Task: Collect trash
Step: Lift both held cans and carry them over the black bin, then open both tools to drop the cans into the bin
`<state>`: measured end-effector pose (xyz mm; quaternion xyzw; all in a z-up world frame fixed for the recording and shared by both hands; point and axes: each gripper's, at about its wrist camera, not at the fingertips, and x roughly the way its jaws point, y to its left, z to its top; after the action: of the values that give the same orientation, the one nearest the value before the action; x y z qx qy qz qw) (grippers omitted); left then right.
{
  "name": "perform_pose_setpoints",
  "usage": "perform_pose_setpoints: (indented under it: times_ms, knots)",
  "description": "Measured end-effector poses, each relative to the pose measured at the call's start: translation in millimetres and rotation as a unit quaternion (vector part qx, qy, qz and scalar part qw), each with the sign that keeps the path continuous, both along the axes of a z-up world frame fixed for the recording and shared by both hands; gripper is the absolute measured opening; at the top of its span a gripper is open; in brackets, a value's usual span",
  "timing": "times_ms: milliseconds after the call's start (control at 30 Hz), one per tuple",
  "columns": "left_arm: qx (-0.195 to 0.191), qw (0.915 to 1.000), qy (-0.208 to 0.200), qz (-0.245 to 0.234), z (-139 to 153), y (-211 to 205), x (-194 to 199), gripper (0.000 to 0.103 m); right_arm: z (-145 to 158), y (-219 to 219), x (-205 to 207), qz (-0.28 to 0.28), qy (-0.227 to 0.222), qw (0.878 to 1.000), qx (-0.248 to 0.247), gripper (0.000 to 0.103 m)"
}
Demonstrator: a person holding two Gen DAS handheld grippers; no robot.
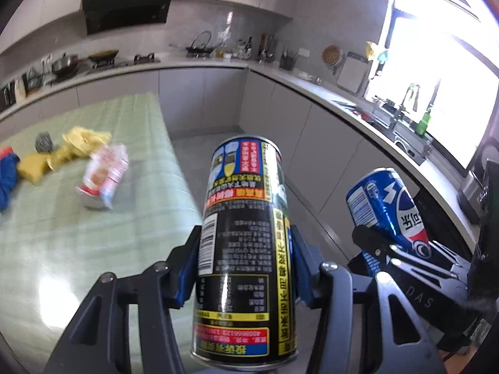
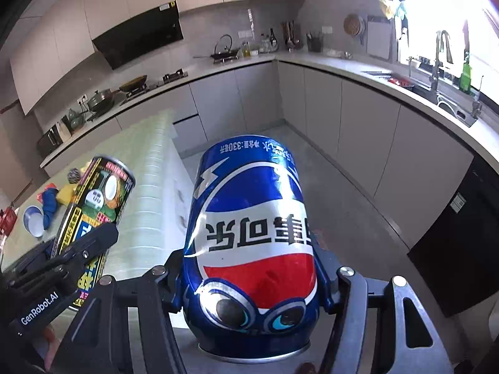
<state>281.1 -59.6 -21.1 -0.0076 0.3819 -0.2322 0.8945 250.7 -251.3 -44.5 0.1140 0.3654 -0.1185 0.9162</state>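
Note:
My left gripper (image 1: 244, 246) is shut on a black drink can (image 1: 246, 243) with yellow and red labels, held upside down past the table's right edge. It also shows in the right wrist view (image 2: 93, 215). My right gripper (image 2: 249, 268) is shut on a blue Pepsi can (image 2: 249, 233), also upside down, held above the floor. That can shows in the left wrist view (image 1: 389, 205), to the right of the black can. On the table lie a pink-and-white wrapper (image 1: 104, 176) and crumpled yellow paper (image 1: 84, 143).
The green-clothed table (image 1: 93, 233) also holds a yellow sponge (image 1: 32, 166), a steel scourer (image 1: 43, 141), a blue cloth (image 1: 7, 174) and a blue-rimmed dish (image 2: 32, 219). Grey kitchen counters (image 2: 343, 65) with a sink (image 2: 449, 99) wrap around the floor (image 2: 358, 218).

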Motion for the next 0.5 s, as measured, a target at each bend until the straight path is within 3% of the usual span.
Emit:
perform_pose_setpoints:
  times_ms: [233,500]
  knots:
    - [0.020,0.9983,0.031,0.045,-46.1,-60.4,7.7,0.053,-44.7,-79.2,22.6,0.050,0.037,0.998,0.010,0.064]
    - [0.064,0.9904,0.087,0.087,-116.2,-83.0,28.8,0.054,-133.1,-90.0,67.0,0.113,0.097,0.987,0.065,0.064]
